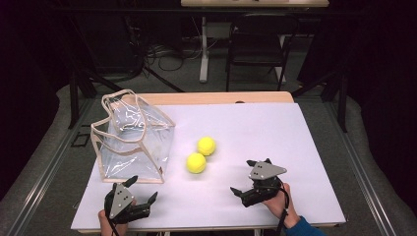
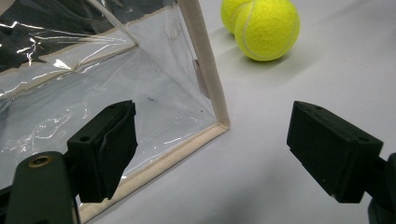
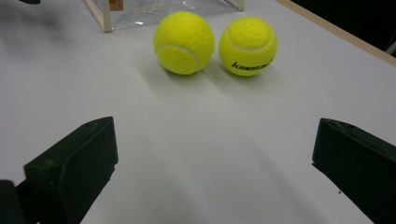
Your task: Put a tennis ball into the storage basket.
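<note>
A clear plastic tote bag (image 1: 133,140) with beige trim stands at the left of the white table top (image 1: 255,132), its handles up. Two yellow tennis balls lie side by side to its right, the nearer ball (image 1: 196,162) and the farther ball (image 1: 206,145). My left gripper (image 1: 142,189) is open near the front edge, just in front of the bag's near corner (image 2: 219,123), with both balls (image 2: 267,29) beyond it. My right gripper (image 1: 243,177) is open and empty, pointing at the two balls (image 3: 184,43) (image 3: 248,45) from the right.
A bare wooden strip (image 1: 216,98) runs along the table's far edge. Behind the table stand a dark chair (image 1: 258,46) and a white desk leg (image 1: 203,49), with cables on the floor. The right half of the white top is bare.
</note>
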Demonstrator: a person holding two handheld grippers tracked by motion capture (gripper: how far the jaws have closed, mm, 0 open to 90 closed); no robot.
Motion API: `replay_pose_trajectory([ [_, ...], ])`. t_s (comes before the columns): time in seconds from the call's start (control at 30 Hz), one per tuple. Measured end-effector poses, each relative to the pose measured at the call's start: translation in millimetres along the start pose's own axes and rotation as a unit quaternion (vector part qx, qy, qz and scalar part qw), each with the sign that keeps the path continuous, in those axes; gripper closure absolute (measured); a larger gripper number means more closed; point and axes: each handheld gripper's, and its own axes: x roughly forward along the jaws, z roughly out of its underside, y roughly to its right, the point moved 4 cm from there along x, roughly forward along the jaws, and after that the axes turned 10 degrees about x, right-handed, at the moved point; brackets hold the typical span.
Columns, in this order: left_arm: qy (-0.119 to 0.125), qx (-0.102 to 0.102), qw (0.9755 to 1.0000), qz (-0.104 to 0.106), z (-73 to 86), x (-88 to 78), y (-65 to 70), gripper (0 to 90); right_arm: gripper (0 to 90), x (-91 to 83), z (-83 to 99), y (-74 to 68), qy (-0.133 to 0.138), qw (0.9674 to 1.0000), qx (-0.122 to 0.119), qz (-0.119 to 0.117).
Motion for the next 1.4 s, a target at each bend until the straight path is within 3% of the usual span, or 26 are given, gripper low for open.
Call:
replay_pose_trajectory([
  [0.7, 0.003, -0.003, 1.0000, 0.001, 0.0, -1.1, 0.2, 16.2, 0.0, 29.7, -21.4, -9.3, -0.031, 0.9992, -0.005, -0.024],
  [1.4, 0.000, -0.003, 1.0000, -0.004, 0.5, -1.0, -0.9, 16.2, 0.0, 51.2, -46.2, -13.9, -0.033, 0.9990, -0.006, -0.029],
])
